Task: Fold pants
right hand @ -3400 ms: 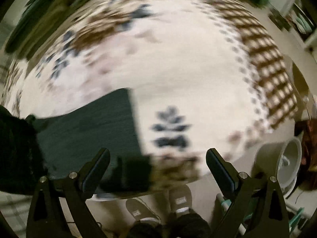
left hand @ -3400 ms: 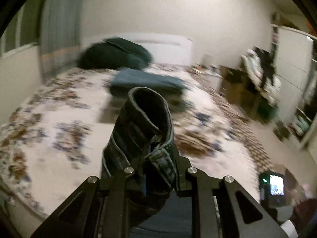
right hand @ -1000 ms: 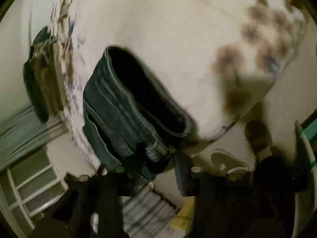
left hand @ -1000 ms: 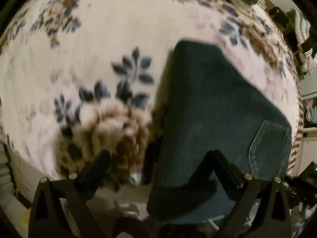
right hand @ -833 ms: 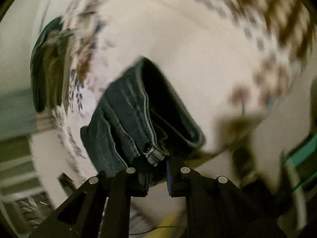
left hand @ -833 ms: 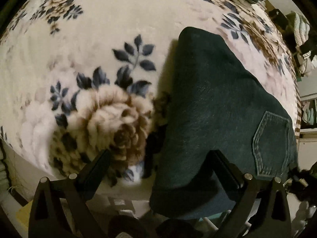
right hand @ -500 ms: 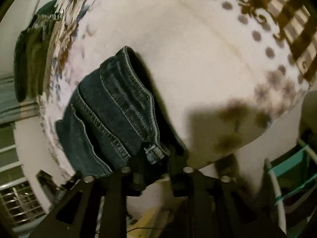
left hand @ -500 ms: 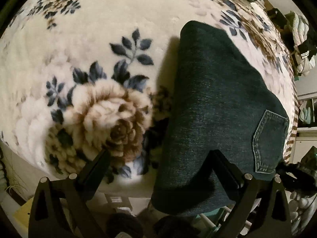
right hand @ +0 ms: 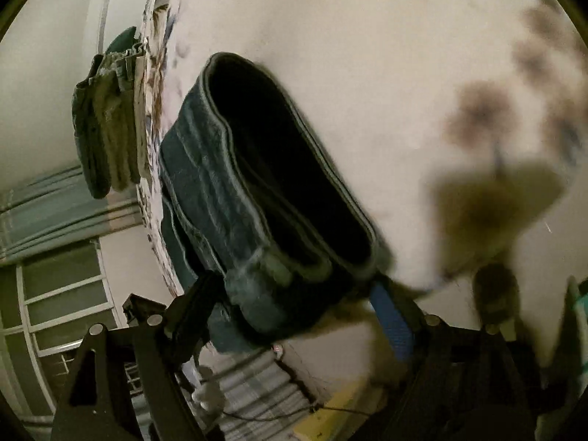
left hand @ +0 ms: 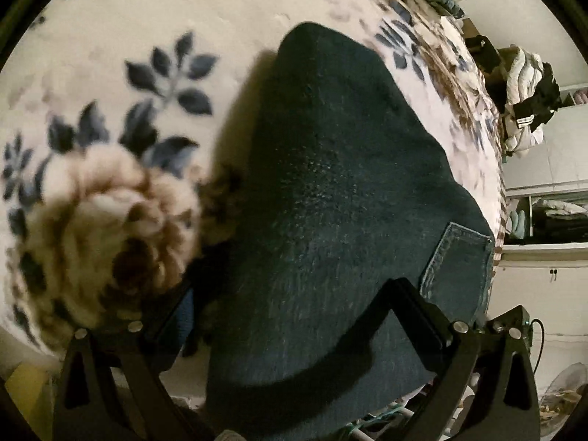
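Dark blue jeans (left hand: 330,191) lie folded on the floral blanket (left hand: 110,191) at the bed's near edge, back pocket (left hand: 455,257) to the right. My left gripper (left hand: 286,294) is open, its fingers spread over the folded end of the jeans. In the right wrist view the waistband end of the jeans (right hand: 257,191) sits between the fingers of my right gripper (right hand: 294,294), which stand apart and are open. The fabric touches the left finger; the view is blurred.
A stack of folded clothes (right hand: 106,125) lies at the far end of the bed. A wardrobe and heaped clothes (left hand: 529,103) stand to the right. A window (right hand: 55,294) and the floor lie beyond the bed edge.
My right gripper has opened and let go of the waistband it was shut on. My left gripper has moved closer over the folded jeans, still open.
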Demonstrator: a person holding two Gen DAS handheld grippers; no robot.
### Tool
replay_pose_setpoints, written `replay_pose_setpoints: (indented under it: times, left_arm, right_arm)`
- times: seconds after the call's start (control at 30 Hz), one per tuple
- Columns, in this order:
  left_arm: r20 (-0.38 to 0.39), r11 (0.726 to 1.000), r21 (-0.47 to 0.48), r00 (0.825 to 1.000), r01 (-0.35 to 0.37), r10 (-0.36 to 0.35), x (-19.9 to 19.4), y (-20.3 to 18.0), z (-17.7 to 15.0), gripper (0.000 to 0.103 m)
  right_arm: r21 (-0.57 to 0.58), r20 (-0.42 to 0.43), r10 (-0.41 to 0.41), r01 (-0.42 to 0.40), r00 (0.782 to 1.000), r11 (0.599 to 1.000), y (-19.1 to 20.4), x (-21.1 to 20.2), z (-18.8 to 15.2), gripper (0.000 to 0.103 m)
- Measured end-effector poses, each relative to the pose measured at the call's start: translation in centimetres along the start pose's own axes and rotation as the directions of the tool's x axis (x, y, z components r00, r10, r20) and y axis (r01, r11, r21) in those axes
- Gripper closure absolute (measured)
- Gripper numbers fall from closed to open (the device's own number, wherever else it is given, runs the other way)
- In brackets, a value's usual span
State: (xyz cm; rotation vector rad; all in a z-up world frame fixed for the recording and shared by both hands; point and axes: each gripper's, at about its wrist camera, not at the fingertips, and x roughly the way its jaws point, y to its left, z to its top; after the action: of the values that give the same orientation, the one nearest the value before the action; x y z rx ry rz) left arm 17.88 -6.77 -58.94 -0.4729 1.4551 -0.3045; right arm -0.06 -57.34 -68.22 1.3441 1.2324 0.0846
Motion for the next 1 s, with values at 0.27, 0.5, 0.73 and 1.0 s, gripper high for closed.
replay_pose_setpoints:
  times: [0.27, 0.5, 0.73, 1.0]
  left_arm:
    - [0.018, 1.000, 0.019, 1.000, -0.008, 0.008, 0.2, -0.2, 0.0, 0.000]
    - [0.021, 0.999, 0.043, 0.999, -0.028, 0.028, 0.5, -0.4, -0.1, 0.000]
    - [0.027, 0.998, 0.048, 0.999, -0.035, 0.034, 0.5, -0.5, 0.0, 0.000]
    - [0.078, 0.995, 0.057, 0.994, -0.084, 0.080, 0.3, -1.2, -0.1, 0.003]
  right_arm:
    - [-0.021, 0.043, 0.112, -0.111, 0.993, 0.994, 1.5, 2.2, 0.5, 0.010]
    - [-0.087, 0.018, 0.137, -0.135, 0.990, 0.987, 4.1, 4.4, 1.7, 0.010]
    - [-0.116, -0.018, 0.122, -0.123, 0.992, 0.986, 3.4, 4.2, 1.8, 0.014]
    - [-0.138, -0.004, 0.050, -0.050, 0.999, 0.989, 3.4, 4.0, 1.4, 0.031]
